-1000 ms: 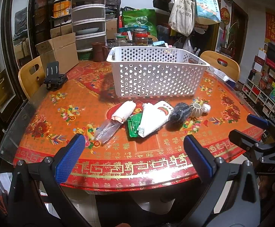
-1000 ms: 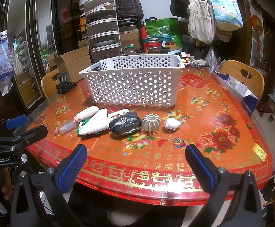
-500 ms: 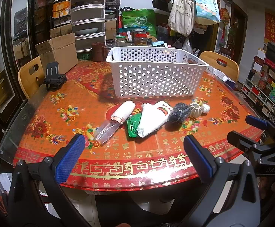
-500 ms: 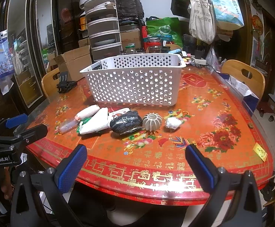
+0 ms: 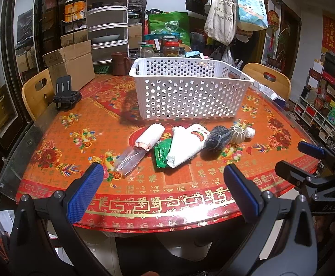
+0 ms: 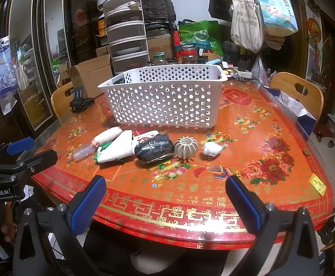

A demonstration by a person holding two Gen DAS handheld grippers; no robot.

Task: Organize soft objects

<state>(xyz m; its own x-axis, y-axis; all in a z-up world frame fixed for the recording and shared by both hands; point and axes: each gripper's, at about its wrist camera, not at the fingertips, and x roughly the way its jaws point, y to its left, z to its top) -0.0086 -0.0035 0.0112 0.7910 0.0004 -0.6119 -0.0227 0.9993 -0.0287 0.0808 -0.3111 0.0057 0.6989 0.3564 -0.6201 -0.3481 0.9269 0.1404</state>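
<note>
Hovering at the near table edge, the left gripper (image 5: pixel 162 191) is spread wide and holds nothing; same for the right gripper (image 6: pixel 165 197), wide apart and empty. Compared with a second ago almost nothing has changed: both views have edged slightly closer to the table (image 5: pixel 52 138), items unmoved. That suggests the task is at its very start, approach only, nothing sorted yet.

Next out, the soft objects lie in a loose row near the table's middle. From the left: a clear plastic bag (image 5: pixel 130 159), a white roll (image 5: pixel 150 135) touching it, a green packet (image 5: pixel 161 154) partly under a white pouch (image 5: pixel 185 147). Then a dark mesh bundle (image 6: pixel 154 147), a ribbed grey ball (image 6: pixel 186 147) just beside it, and a small white wad (image 6: pixel 211 149) at the right end.

Behind the row sits the white perforated basket (image 5: pixel 190 92), upright, near the items but not touching. Its inside is mostly hidden, so contents cannot be told. Likely the drop target.

Farther back: a cardboard box (image 5: pixel 73 64), jars, hanging bags.
</note>
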